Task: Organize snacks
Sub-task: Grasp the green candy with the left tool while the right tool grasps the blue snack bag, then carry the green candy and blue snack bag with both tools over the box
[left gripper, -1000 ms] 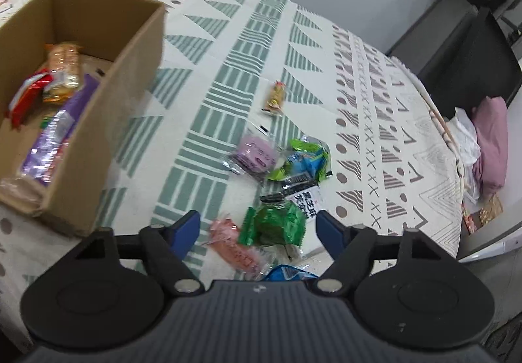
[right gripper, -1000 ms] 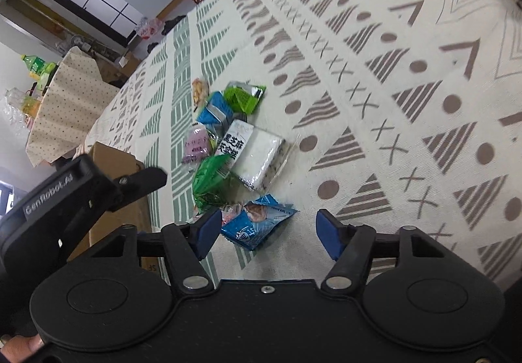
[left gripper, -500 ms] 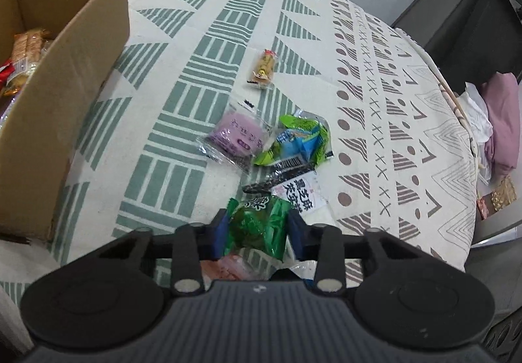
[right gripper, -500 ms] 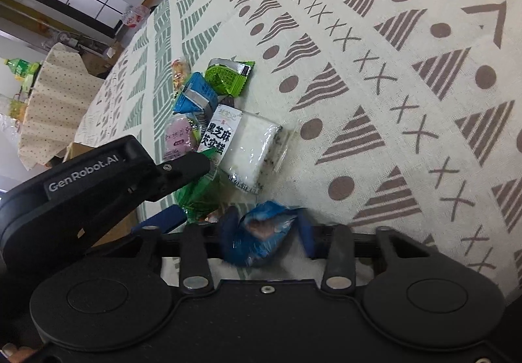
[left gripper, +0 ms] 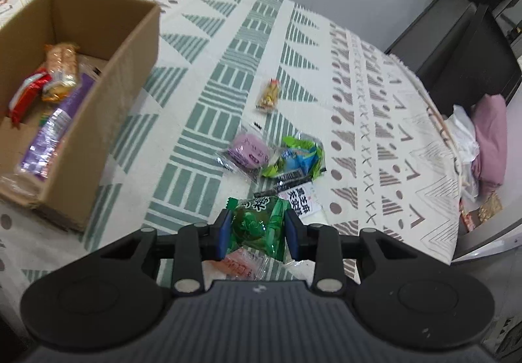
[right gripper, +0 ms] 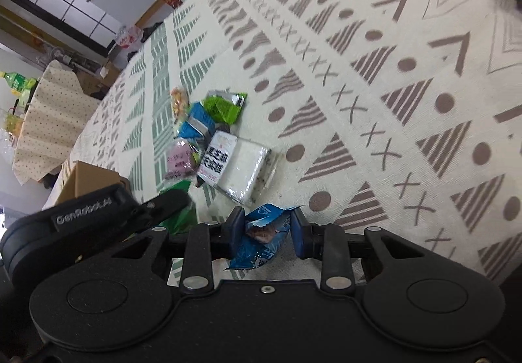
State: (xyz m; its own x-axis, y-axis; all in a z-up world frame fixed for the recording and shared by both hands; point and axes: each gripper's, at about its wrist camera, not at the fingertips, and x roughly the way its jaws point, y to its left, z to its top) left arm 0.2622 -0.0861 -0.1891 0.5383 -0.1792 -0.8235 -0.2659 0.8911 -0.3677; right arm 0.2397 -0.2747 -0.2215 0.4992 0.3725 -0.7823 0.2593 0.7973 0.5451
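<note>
Lifted now, both jaws pinch packets, green packet (left gripper: 257, 224) left, blue packet (right gripper: 266, 237) right; pink wrapper (left gripper: 239, 262) seemingly beneath.

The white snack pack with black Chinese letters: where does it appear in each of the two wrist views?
Left wrist: the white snack pack lies just beyond the left gripper, mostly hidden behind the green packet.
Right wrist: left of centre, fully visible.
Shared landmark: the purple packet beside it.
</note>
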